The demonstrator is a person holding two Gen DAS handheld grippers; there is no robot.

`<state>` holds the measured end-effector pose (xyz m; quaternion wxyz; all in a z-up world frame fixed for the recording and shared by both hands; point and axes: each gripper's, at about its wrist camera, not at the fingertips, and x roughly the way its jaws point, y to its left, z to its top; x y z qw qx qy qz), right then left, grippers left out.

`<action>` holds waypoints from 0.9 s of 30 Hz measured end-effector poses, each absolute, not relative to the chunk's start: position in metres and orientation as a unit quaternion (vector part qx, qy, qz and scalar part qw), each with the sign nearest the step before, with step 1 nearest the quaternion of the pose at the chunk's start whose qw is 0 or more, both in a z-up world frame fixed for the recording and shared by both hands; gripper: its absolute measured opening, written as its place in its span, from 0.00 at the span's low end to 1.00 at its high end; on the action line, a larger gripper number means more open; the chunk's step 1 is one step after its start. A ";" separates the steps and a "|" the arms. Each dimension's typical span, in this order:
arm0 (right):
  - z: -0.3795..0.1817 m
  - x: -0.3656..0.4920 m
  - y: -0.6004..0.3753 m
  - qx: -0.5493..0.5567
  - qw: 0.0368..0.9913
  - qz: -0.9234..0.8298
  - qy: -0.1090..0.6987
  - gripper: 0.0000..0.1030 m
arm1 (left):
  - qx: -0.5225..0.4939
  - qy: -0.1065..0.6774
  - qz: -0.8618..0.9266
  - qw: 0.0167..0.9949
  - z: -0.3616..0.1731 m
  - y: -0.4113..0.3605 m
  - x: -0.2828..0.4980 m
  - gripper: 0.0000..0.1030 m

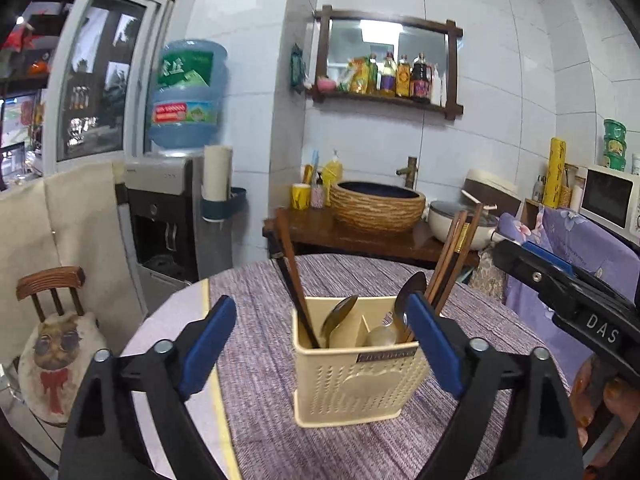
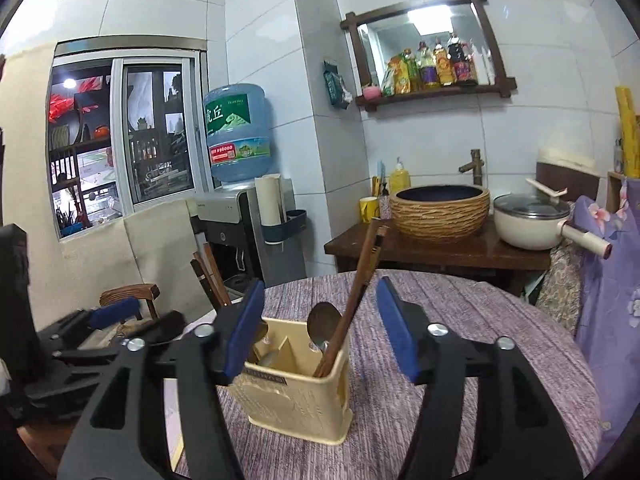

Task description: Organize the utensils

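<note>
A cream slotted utensil holder (image 1: 356, 380) stands on the purple tablecloth (image 1: 260, 360). It holds dark chopsticks (image 1: 290, 264) leaning left, brown chopsticks (image 1: 452, 256) leaning right, and two metal spoons (image 1: 340, 316). My left gripper (image 1: 320, 310) is open just in front of the holder, its blue pads wider apart than the holder and touching nothing. In the right wrist view the holder (image 2: 296, 392) lies ahead of my open right gripper (image 2: 320, 292). Brown chopsticks (image 2: 362, 276) and a spoon (image 2: 323, 320) rise between its pads, free of both.
The round table's rim (image 1: 208, 304) is near on the left. A wooden counter behind carries a woven basin (image 1: 376, 204) and a white pot (image 2: 528, 220). A water dispenser (image 1: 172, 216) and a small chair (image 1: 52, 292) stand left. A hand (image 1: 600, 400) holds the right gripper.
</note>
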<state>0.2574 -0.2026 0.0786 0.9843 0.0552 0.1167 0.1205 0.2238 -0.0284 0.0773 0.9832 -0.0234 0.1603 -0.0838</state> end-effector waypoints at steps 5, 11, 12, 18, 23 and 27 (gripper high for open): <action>0.064 0.196 -0.197 0.021 0.988 0.113 0.103 0.86 | -0.045 0.142 -0.070 0.986 0.065 -0.010 0.166 0.95; 0.028 0.107 -0.193 0.005 0.991 0.111 0.075 0.95 | -0.031 0.149 -0.044 0.987 0.037 -0.003 0.107 0.95; 0.023 0.097 -0.194 0.003 0.991 0.115 0.074 0.95 | -0.023 0.146 -0.037 0.988 0.031 -0.001 0.095 0.95; -0.007 0.040 -0.193 -0.002 0.985 0.139 0.097 0.95 | -0.013 0.141 -0.014 0.990 0.017 0.014 0.043 0.95; -0.014 0.004 -0.191 -0.005 0.985 0.144 0.091 0.95 | -0.015 0.127 -0.029 0.991 0.022 0.012 0.016 0.95; -0.010 -0.014 -0.189 -0.021 0.986 0.140 0.085 0.95 | -0.004 0.114 -0.042 0.993 0.026 0.006 0.004 0.95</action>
